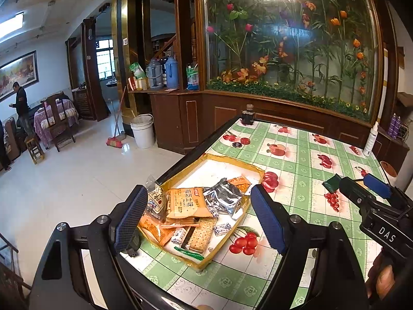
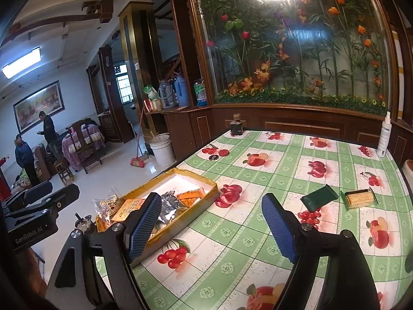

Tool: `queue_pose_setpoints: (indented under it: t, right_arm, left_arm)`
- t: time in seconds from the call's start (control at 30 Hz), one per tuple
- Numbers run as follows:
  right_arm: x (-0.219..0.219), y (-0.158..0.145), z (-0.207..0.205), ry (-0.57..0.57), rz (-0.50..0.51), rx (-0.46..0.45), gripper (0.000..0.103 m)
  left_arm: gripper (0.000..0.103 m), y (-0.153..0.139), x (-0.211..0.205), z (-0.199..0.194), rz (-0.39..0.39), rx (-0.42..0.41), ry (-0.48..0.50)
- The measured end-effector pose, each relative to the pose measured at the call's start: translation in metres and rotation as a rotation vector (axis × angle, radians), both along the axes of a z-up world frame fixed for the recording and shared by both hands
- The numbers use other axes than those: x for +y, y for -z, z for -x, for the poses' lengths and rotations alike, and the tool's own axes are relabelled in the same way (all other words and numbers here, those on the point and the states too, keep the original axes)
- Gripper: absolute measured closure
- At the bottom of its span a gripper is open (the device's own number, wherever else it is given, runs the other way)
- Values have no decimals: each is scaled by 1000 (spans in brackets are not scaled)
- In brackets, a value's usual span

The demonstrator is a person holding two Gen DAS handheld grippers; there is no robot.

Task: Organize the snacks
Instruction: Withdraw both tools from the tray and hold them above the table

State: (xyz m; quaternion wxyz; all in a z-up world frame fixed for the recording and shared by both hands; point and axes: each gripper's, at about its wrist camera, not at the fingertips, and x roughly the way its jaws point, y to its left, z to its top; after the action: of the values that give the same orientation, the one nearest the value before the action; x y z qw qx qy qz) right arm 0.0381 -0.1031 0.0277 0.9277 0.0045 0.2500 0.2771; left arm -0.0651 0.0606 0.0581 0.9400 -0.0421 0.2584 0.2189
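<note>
Snacks mostly lie in a heap in the yellow-edged box near the left edge of the table, which has a green and white cloth with fruit pictures. On top of the heap sits an orange cracker pack with big Chinese letters I cannot read, and beside it a shiny silver packet. Two snacks are not in the box yet: a dark green packet and a clear pack of yellow crackers lie side by side, well apart from the box, on the right part of the table. So the job looks partly done, and I think the step now is going for one of those two. The left gripper hangs over the box with its jaws wide and nothing between them. The right gripper is wide too and holds nothing; it hangs over bare cloth between the box and the loose packs. Next, I think it needs to go right, come down around the green packet, and squeeze gently so the pack does not slip or crush. One gripper body says "DAS" and the other says "GenRobot.AI".
</note>
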Motion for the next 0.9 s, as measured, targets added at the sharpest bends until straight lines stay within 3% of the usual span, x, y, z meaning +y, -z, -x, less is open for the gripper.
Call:
queue_pose_setpoints:
  t: [0.27,0.5,0.67,0.8,0.9]
  right_arm:
    - [-42,14,7,98,28,30,19]
    - [-87,46,-6,190,30,123,19]
    - [-86,58,-12,155,9,173,17]
    - [-64,62,-17,80,2,188,16]
    - [-36,62,-21,-27,17,190,16]
  left_arm:
    - [17,11,-20,-14,14,39,86]
    - [17,45,-52,-42,20,178,198]
    - [17,57,-53,-45,0,235,223]
    - [17,63,-34,-40,-25,258,136]
    - [17,65,-12,-29,0,253,69]
